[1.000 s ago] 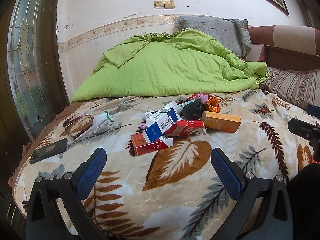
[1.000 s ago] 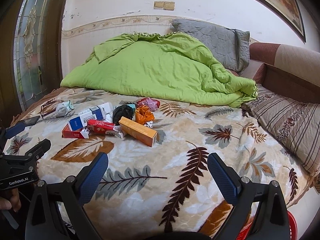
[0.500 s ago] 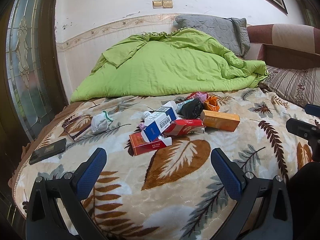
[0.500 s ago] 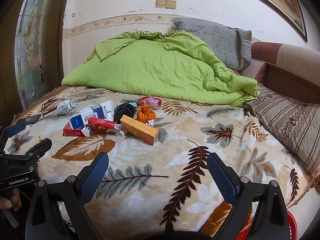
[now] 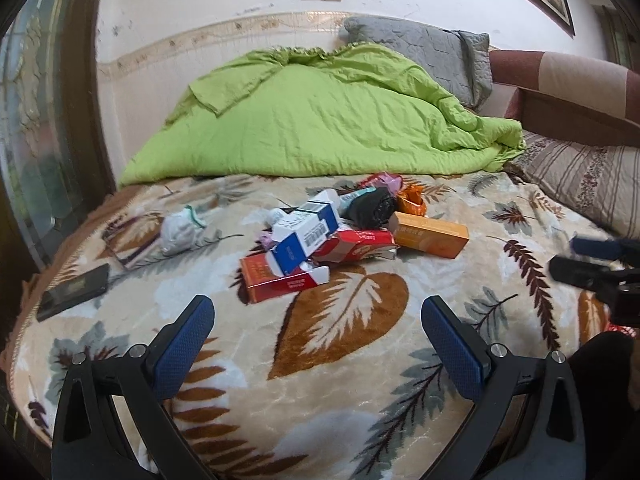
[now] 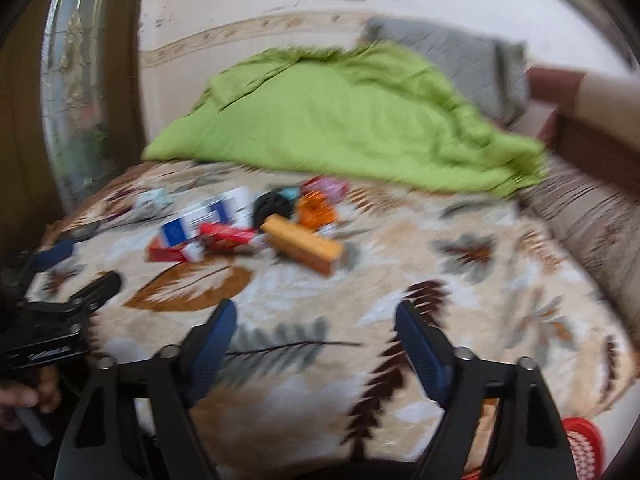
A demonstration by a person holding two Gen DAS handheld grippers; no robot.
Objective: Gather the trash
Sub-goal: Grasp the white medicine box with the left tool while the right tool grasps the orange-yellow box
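Both the left hand-held gripper [image 5: 316, 320] and right hand-held gripper [image 6: 316, 324] hover spread and empty above the leaf-patterned bed blanket [image 5: 344, 360], short of the trash pile where a flat red carton [image 5: 280, 280] reads "FILTER", a blue-and-white barcoded box [image 5: 306, 234] atop it, a long orange box [image 5: 428, 234] beside

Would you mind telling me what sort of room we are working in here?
Most likely a bedroom: a bed under a leaf-patterned blanket, a rumpled green duvet and a grey pillow against the wall.
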